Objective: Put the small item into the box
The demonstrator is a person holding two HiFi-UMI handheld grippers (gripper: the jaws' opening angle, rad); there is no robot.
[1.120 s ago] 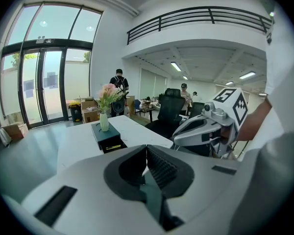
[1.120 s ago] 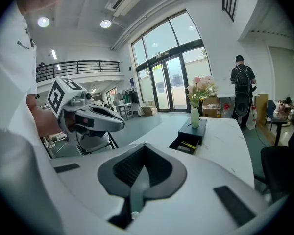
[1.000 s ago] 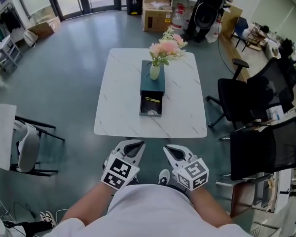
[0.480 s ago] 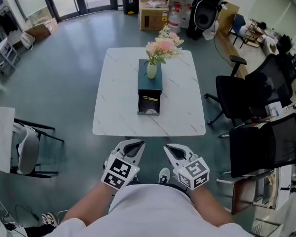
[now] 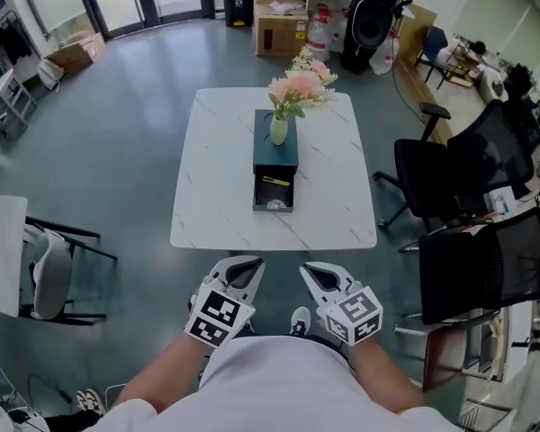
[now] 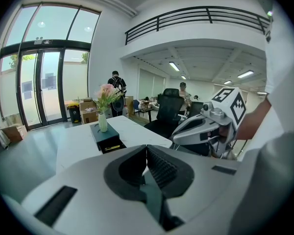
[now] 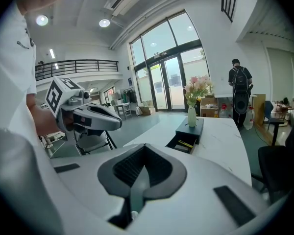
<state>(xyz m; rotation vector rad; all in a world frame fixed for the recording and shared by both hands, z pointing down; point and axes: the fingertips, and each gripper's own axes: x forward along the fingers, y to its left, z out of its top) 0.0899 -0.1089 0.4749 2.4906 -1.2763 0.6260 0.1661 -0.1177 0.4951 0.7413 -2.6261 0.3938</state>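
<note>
An open office hall: swivel chairs [image 5: 472,156], glass entrance doors [image 6: 39,89], cardboard boxes [image 5: 282,32], a railed mezzanine [image 6: 196,17].

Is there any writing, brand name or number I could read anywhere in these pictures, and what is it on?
No text is readable in any view.
Cardboard boxes: any print is too small and blurred to read.
Left gripper and right gripper: only black-and-white square patterns, no letters or numbers.
</note>
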